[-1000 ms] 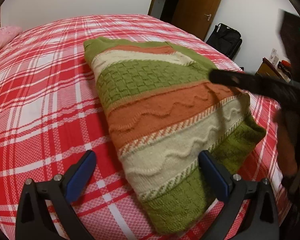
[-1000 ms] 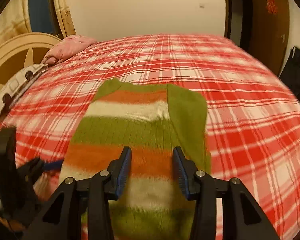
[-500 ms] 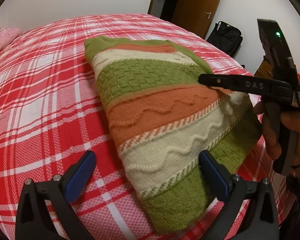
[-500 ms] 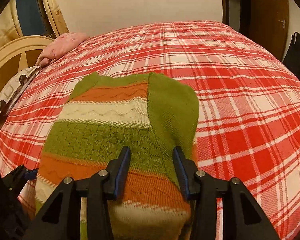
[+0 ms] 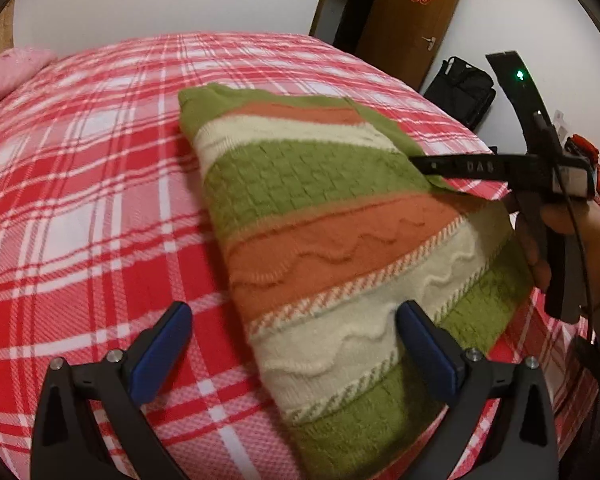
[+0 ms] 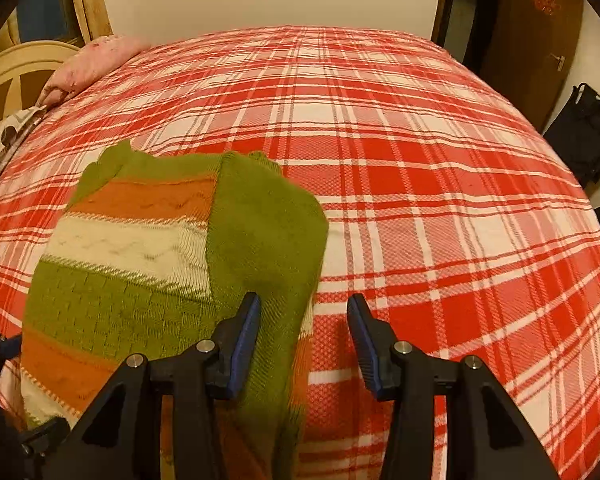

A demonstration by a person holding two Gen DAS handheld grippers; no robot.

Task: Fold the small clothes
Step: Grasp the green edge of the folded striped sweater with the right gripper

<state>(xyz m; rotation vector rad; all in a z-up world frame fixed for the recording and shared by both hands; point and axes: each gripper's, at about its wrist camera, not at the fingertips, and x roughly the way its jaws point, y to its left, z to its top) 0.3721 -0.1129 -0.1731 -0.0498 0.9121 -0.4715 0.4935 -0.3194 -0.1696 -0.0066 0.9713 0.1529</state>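
A folded striped sweater (image 5: 332, 240) in green, orange and cream lies on the bed's red plaid cover (image 5: 92, 200), filling the middle and lower right of the left wrist view. There the left hand-held gripper (image 5: 296, 344) stands wide open, its blue pads at the bottom of the frame straddling the sweater's near left edge and gripping nothing. Only this view shows the right hand-held gripper (image 5: 452, 166) from the side, at the right edge over the sweater's far side, with a hand (image 5: 556, 236) on its grip, a green light on its body, a brown door (image 5: 404, 16) and a black bag (image 5: 464, 88) behind. The right wrist view alone shows its pads parted, nothing between them, the left pad over the sweater's plain green folded sleeve (image 6: 260, 232), plus a pink pillow (image 6: 96, 60) at upper left
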